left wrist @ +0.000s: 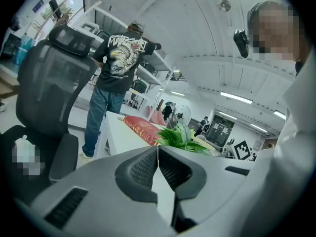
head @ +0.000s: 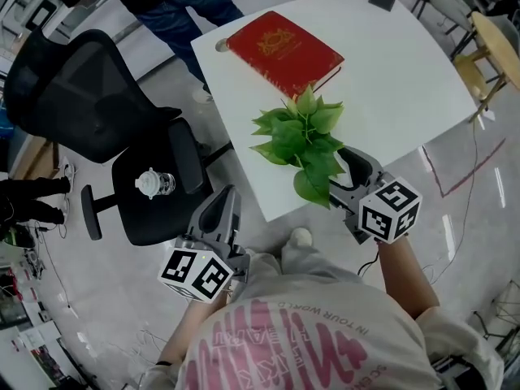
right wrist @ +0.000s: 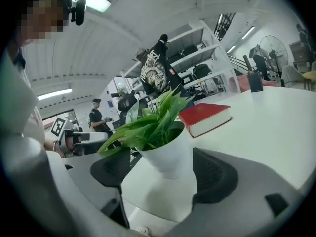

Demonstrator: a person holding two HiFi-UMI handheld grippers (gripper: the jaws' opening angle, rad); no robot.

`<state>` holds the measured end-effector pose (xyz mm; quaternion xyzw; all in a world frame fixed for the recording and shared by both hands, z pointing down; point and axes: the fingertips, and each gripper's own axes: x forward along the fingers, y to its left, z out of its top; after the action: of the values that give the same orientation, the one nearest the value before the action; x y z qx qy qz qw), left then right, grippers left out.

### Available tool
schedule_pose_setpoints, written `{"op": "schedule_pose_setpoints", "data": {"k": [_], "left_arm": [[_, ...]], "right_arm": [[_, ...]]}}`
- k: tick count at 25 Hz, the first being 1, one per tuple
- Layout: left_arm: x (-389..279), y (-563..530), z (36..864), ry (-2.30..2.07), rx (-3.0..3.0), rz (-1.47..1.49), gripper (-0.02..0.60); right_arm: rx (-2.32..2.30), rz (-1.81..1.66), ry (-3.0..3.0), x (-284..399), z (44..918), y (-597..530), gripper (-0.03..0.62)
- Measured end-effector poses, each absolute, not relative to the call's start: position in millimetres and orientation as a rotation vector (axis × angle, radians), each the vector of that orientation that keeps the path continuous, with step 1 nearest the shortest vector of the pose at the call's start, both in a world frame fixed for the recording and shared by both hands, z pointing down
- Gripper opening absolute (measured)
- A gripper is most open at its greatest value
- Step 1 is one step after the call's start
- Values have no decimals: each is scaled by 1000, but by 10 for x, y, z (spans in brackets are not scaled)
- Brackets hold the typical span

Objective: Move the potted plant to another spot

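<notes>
Head view, left to right.

- Black office chair (head: 89,108) at 9 o'clock of the frame, with a small clear bottle (head: 154,184) on its seat.
- Left gripper (head: 228,195) is held off the surface, over the floor beside the chair seat, at 7 o'clock from the potted plant and well apart from it. In the left gripper view its jaws meet tip to tip with nothing between them (left wrist: 158,148). The plant's leaves (left wrist: 181,138) show beyond the tips, at 12 o'clock.
- White surface (head: 406,80) carries a red book (head: 284,51) at 11 o'clock from the plant, lying flat and apart from it.
- Potted plant (head: 302,140) stands upright near the surface's near corner. The leaves hide the pot from above.
- Right gripper (head: 340,165) reaches in from 4 o'clock of the plant, partly under the leaves. In the right gripper view (right wrist: 163,174) the jaws stand wide, with the white pot (right wrist: 168,154) resting on the surface between the two pads. The pads flank it closely, but no pressing contact is visible. The leaves droop over the left pad (right wrist: 111,169).
- A person in jeans (head: 191,10) stands at 11 o'clock, past the surface's far edge.
- Wooden furniture (head: 496,43) sits at 2 o'clock.
</notes>
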<state>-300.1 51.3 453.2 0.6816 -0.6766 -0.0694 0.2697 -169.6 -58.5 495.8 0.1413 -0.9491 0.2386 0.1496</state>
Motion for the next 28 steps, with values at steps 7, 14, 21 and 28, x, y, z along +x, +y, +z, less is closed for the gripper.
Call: {"op": "schedule_pose_setpoints", "data": {"k": [7, 14, 21, 28], "left_arm": [[-3095, 549, 4618, -1844, 1782, -166, 25], [-3132, 576, 4593, -1859, 1765, -170, 25], [-3190, 672, 4663, -1886, 1724, -141, 25], [-3209, 726, 4745, -1903, 1691, -146, 25]], "right_arm": [[340, 498, -2744, -1897, 4961, -558, 488], [319, 446, -2777, -2062, 4953, -555, 557], [306, 408, -2794, -2191, 4959, -651, 575], [306, 353, -2817, -2225, 4928, -724, 575]]}}
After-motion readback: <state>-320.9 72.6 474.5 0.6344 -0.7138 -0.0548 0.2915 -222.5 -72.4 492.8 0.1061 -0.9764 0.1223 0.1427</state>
